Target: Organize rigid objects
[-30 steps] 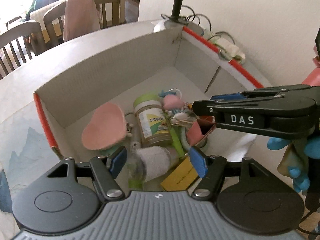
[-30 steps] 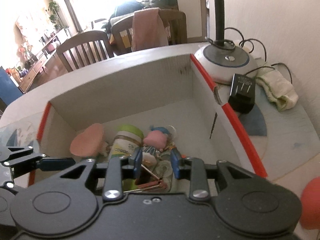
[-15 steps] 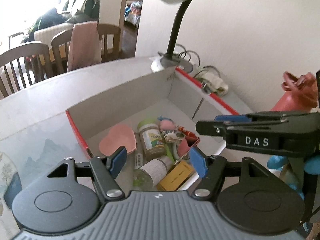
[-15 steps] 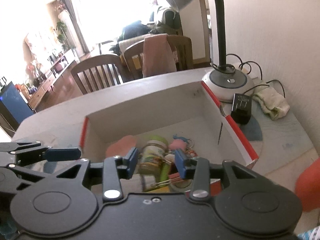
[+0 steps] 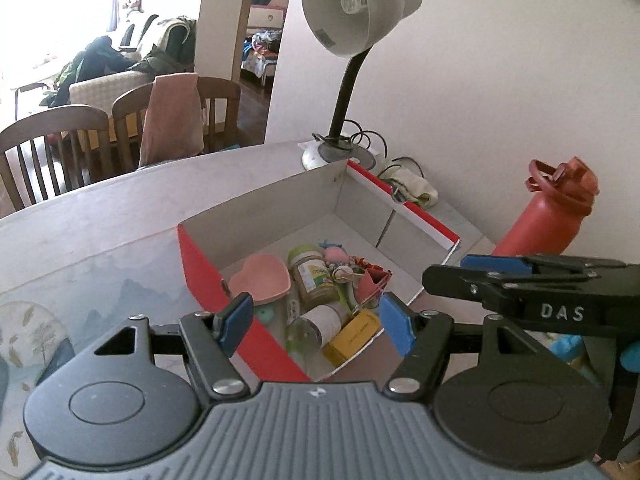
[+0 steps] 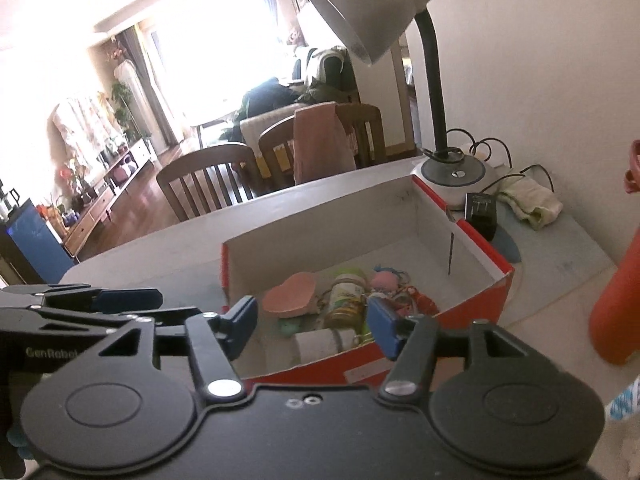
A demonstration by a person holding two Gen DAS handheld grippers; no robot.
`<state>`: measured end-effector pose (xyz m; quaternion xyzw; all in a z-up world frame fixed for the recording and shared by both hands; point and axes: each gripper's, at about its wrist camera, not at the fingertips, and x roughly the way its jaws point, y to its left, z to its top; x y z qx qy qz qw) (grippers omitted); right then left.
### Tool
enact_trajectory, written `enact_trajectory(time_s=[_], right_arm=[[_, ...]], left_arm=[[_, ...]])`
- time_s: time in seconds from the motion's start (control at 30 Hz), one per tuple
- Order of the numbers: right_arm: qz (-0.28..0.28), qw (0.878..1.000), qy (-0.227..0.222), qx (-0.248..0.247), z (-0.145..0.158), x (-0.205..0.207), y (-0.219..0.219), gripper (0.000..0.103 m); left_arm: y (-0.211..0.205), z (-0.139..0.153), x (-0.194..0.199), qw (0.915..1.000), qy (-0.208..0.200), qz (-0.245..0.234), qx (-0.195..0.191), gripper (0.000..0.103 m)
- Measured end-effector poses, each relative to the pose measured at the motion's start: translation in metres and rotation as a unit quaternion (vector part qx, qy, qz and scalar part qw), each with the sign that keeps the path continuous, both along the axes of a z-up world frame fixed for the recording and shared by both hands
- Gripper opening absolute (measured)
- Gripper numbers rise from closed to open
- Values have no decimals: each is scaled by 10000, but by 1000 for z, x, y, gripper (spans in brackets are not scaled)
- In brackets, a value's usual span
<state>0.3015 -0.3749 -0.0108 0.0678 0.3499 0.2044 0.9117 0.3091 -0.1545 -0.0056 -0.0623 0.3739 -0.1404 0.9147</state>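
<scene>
White letters "DAS" on the side of the right hand-held gripper (image 5: pixel 492 268), right of frame in the left wrist view. Pale letters "GenRobot" (last letters partly cut off by a black finger arm) on the side of the left hand-held gripper (image 6: pixel 132 298), lower left of the right wrist view. Printed label on the green-lidded jar (image 5: pixel 314 276) in the red box (image 5: pixel 200 268): lettering present, too small to read. Sticker inside the lamp shade (image 5: pixel 348 12): unreadable.
</scene>
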Motion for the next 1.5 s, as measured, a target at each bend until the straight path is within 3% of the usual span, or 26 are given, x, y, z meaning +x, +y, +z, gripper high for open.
enact_trajectory(time_s=[0.13,0.2,0.57,0.7,1.5], right_arm=[[-75,9999,-119,26,4,-21,5,65],[-112,9998,-173,40,5,-31,7,71],[-284,9985,-461,23,10,-68,12,95],[-294,9979,-580,-76,10,-79,16,98],[-381,9974,-581,-162,3,-99,24,102]], left_arm=[[10,3,-14,10000,-48,3,-52,70],[14,4,-21,9999,-71,5,-97,78],[30,2,-44,9998,-122,43,-177,86],[34,2,-48,9997,-146,106,-180,103],[37,-6,-67,9997,-243,70,-9,103]])
